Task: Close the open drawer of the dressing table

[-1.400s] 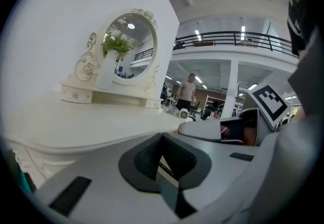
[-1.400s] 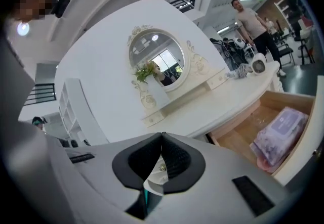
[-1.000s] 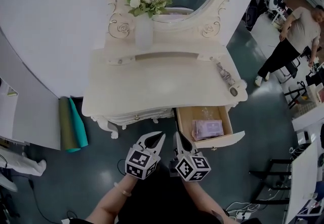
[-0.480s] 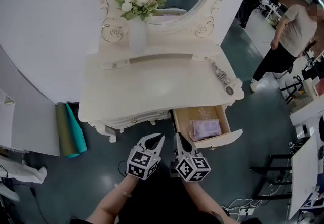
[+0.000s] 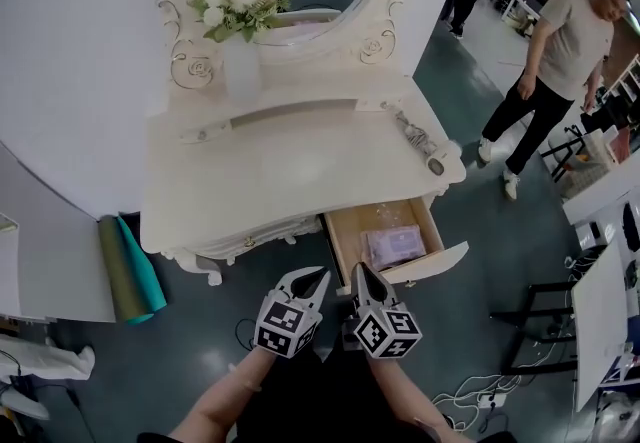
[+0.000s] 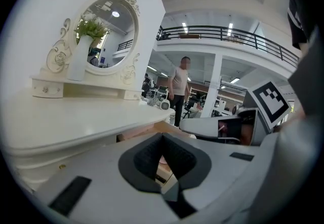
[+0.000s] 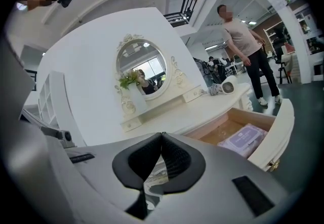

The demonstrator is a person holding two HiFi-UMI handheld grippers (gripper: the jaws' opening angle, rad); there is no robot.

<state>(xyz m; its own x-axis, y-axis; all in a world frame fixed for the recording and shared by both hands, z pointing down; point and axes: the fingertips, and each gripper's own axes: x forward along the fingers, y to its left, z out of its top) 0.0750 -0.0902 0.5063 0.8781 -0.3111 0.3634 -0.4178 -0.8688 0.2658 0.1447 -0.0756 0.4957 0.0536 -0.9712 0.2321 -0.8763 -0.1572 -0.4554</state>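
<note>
Drawer [image 5: 432,262] remains fully open, but now sits closer, just ahead-right of your right hand-held gripper [image 5: 359,274]. That one and your left hand-held gripper [image 5: 310,279] are pressed together, empty. Approach under way; no contact yet.

Flower vase [image 5: 238,41], hair dryer [image 5: 415,136], rolled mats [image 5: 130,266], purple packet [image 5: 392,246], bystander [image 5: 548,71] standing right.

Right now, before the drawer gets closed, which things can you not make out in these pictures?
- Back part of the drawer: in the head view, the tabletop covers it.
- Print on the purple packet: too small to read in the head view and the right gripper view.
- Inside of the drawer: in the left gripper view, the body of the left claw blocks most of it.
</note>
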